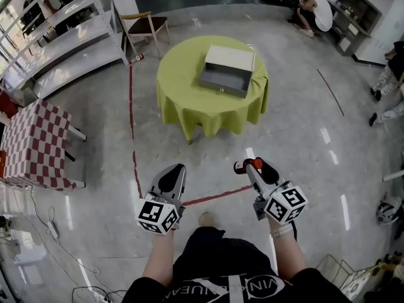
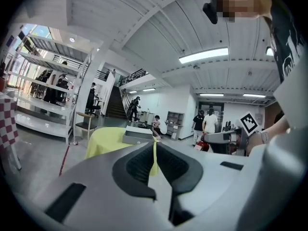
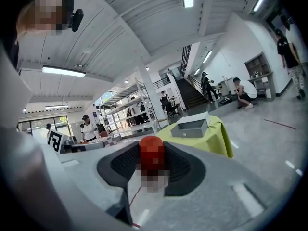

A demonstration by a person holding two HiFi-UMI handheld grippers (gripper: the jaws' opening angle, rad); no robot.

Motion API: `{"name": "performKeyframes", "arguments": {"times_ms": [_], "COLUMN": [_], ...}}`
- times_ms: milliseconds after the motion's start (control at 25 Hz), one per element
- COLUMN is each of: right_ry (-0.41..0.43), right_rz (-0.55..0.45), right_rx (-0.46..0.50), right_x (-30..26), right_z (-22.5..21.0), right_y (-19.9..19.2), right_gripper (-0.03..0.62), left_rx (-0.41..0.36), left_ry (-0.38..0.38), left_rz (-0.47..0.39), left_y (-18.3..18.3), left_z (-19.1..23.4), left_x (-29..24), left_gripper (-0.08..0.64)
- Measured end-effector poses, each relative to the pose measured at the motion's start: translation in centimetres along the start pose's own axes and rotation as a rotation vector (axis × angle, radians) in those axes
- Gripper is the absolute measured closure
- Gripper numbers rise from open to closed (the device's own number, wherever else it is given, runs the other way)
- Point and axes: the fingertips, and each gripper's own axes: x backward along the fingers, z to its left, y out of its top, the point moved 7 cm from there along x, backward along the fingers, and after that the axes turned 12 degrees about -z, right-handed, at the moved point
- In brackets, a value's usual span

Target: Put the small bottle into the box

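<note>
Right hand-held gripper (image 3: 152,147) clamps small bottle (image 3: 151,154), red cap, body blurred | left hand-held gripper (image 2: 155,146) apparently closed

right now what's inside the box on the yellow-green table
Only bare grey floor shows inside the box; its front wall hides the near strip. The bottle sits in the right claw.

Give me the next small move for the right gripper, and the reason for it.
Probably carry the right gripper forward toward the round table without loosening its hold. Its jaws are shut on the small bottle with the red cap, while the open grey box sits on that green-clothed table, well ahead across the floor, so it looks too far away to place yet.
</note>
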Motion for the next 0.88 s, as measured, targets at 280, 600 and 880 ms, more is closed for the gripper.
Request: {"name": "performKeyframes", "arguments": {"times_ms": [280, 600, 880], "right_ry": [0.003, -0.001, 0.046], "right_rz": [-0.026, -0.005, -0.003], "right_rx": [-0.034, -0.05, -0.056], "right_x": [-2.7, -4.2, -7.4], "right_z": [0.3, -0.4, -2.1], "right_y": [-0.1, -0.8, -0.7], "right_gripper": [0.445, 0.445, 0.445], "left_rx": [0.014, 0.035, 0.017], "left_ry": [0.007, 0.016, 0.02], "left_rz": [-0.011, 0.009, 0.023], "left_y": [-0.1, -1.4, -1.3], "left_z": [2.5, 3.3, 4.6], "left_x": [-1.5, -2.5, -5.1], "left_gripper": [0.537, 0.537, 0.537]}}
